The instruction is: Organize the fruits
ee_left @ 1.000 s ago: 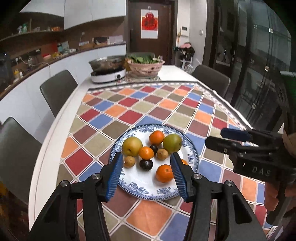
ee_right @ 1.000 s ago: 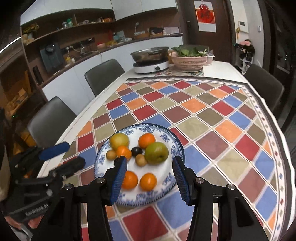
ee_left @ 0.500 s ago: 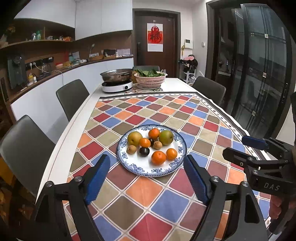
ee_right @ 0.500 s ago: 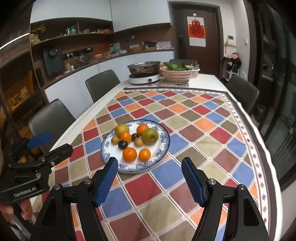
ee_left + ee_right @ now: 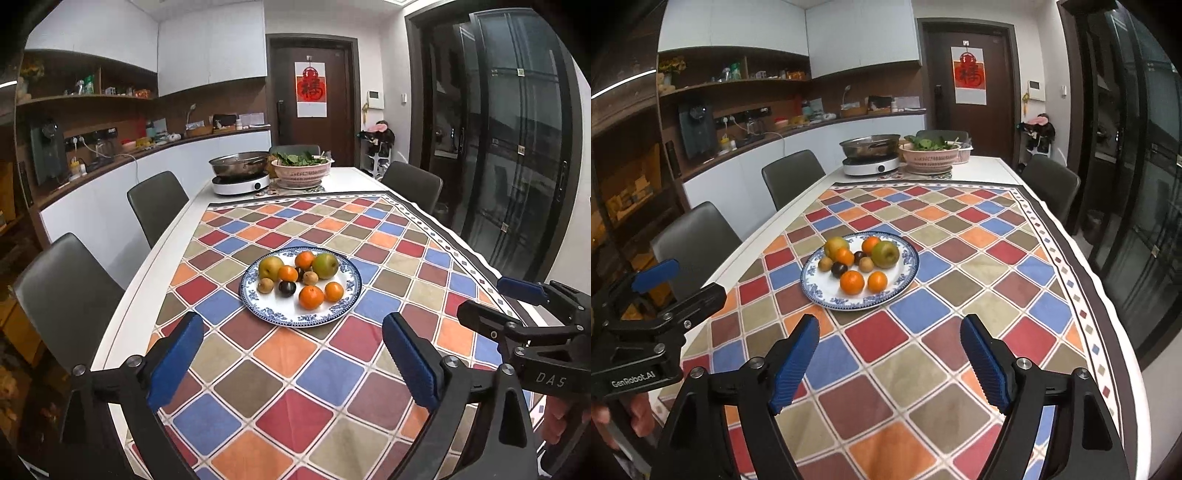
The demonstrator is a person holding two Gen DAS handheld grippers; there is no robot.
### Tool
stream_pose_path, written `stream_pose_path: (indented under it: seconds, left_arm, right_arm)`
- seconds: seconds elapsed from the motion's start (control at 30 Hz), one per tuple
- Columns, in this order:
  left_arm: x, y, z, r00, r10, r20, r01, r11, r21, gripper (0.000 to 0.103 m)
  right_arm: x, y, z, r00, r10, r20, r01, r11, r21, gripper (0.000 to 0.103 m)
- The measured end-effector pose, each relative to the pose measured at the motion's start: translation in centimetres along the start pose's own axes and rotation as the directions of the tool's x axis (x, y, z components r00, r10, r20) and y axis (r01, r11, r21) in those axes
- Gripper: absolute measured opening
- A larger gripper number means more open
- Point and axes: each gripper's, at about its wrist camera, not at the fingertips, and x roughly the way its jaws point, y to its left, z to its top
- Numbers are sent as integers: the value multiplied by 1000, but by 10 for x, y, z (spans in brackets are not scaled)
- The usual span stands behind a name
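A blue-patterned white plate [image 5: 343,306] [image 5: 905,275] sits on the chequered tablecloth and holds several fruits: oranges [image 5: 311,297] [image 5: 851,282], a green apple [image 5: 325,266] [image 5: 885,254], a yellow pear [image 5: 270,268] [image 5: 835,246], small brown kiwis [image 5: 265,285] and a dark plum [image 5: 287,288] [image 5: 839,268]. My left gripper [image 5: 291,354] is open and empty, held back from the plate's near side. My right gripper [image 5: 888,354] is open and empty, also short of the plate. Each gripper shows at the edge of the other's view.
At the table's far end stand a pan on a white cooker [image 5: 240,173] [image 5: 870,155] and a pink basket of greens [image 5: 301,170] [image 5: 929,153]. Grey chairs [image 5: 157,206] [image 5: 696,240] line the left side, one more on the right [image 5: 412,184].
Both grippers have pulled back and up from the plate and opened wider. The plate looks smaller and farther. The fruits have not moved.
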Motion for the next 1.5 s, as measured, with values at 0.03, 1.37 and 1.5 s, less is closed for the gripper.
stream_pose_path:
  seconds: [0.03, 1.37, 1.5]
  left_arm:
    - [-3, -1, -2, 1000, 2, 3, -2, 1000, 0, 100]
    - [-25, -3, -20, 999, 22, 32, -21, 1000, -10, 103]
    - [-24, -3, -23, 1000, 12, 24, -12, 1000, -11, 103]
  right_arm:
    - [-3, 1, -2, 1000, -1, 4, 1, 1000, 0, 80]
    - [-23, 6, -24, 999, -12, 31, 12, 1000, -8, 83]
    - [-23, 6, -24, 999, -11, 30, 12, 1000, -10, 83]
